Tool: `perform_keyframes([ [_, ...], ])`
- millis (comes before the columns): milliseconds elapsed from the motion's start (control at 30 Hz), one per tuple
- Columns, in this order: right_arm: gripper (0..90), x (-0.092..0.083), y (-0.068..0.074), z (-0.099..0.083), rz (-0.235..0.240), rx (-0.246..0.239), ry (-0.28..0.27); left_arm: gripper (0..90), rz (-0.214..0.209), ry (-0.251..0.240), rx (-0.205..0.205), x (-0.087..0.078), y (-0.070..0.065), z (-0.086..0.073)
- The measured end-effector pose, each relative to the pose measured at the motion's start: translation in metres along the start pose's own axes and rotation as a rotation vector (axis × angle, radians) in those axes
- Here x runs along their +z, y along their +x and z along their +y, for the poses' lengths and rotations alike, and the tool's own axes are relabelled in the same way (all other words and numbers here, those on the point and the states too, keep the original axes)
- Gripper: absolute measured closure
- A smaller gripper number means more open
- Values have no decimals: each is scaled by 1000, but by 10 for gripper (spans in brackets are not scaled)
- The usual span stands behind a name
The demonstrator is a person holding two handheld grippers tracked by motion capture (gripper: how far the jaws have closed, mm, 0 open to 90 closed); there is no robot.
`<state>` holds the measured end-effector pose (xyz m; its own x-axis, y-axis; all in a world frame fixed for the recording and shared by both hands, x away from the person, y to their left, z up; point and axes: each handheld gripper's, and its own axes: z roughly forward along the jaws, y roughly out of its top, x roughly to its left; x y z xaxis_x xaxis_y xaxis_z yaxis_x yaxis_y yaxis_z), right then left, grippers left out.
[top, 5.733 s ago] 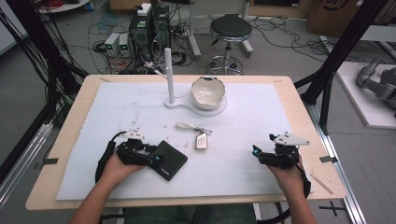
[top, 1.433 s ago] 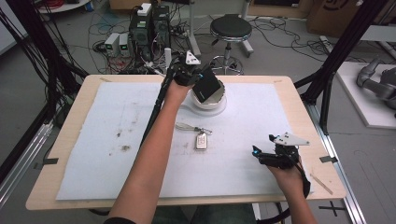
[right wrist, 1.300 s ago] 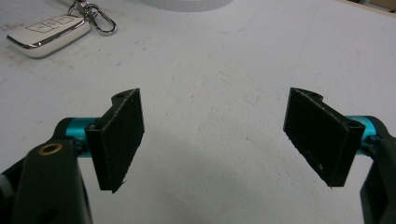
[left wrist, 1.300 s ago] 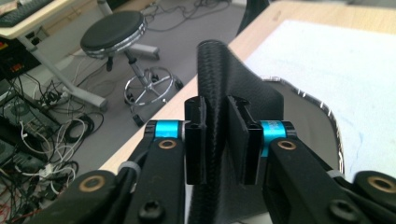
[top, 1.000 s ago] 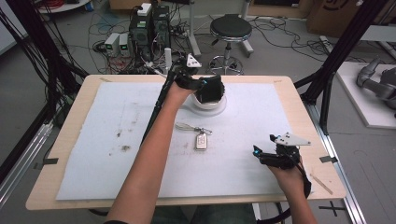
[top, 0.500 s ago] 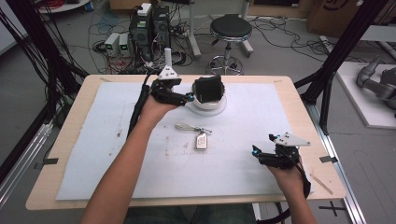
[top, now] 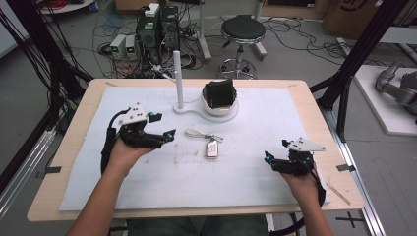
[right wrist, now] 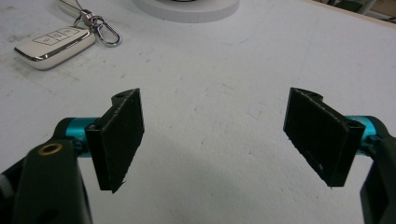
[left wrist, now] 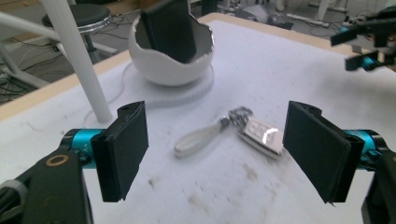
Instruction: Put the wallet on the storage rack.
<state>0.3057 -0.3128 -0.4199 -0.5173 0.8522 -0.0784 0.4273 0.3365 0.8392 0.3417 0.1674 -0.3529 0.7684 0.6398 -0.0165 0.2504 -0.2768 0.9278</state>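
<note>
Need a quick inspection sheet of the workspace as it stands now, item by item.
Surface: white mat on a wooden table, some dark smudges near the middle.
Job's things: black wallet standing in the white bowl; key fob with strap lying flat on the mat; white post upright beside the bowl.
Clutter: nothing seen on the mat.
Grippers: left gripper open, empty, aimed toward the fob; right gripper open, empty, low over the mat.
Cables: black cable loops from the left gripper along the wrist.
Surroundings: stool, computers and floor cables behind the table.
</note>
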Motion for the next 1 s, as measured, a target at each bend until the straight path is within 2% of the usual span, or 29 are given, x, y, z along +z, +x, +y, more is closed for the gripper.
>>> perform_keyframes([
  [67, 206, 1, 0, 0, 1, 4, 2, 223, -10, 0, -5, -8, -2, -9],
  [200, 207, 6, 2, 3, -2, 1, 5, 220, -3, -18, -25, -22, -3, -20],
  [267, 207, 9, 5, 5, 4, 3, 8, 220, -28, -18, -30, -25, -5, -28],
  [367, 207, 10, 8, 7, 11, -5, 3, 218, -43, -4, -34, -28, -4, -41],
  [500, 206, 14, 9, 8, 8, -14, 14, 205, -18, -14, -52, -32, 5, -49],
  [600, 207, 15, 10, 7, 4, -12, 22, 199, -23, -19, -57, -32, 11, -51],
  [733, 207, 11, 8, 5, -1, 3, 12, 196, -7, -25, -67, -34, 15, -55],
  [867, 206, 11, 7, 4, -2, 15, 12, 190, 15, -39, -76, -39, 16, -57],
  [1000, 206, 11, 6, 3, 3, 16, 11, 188, 28, -38, -67, -41, 13, -60],
])
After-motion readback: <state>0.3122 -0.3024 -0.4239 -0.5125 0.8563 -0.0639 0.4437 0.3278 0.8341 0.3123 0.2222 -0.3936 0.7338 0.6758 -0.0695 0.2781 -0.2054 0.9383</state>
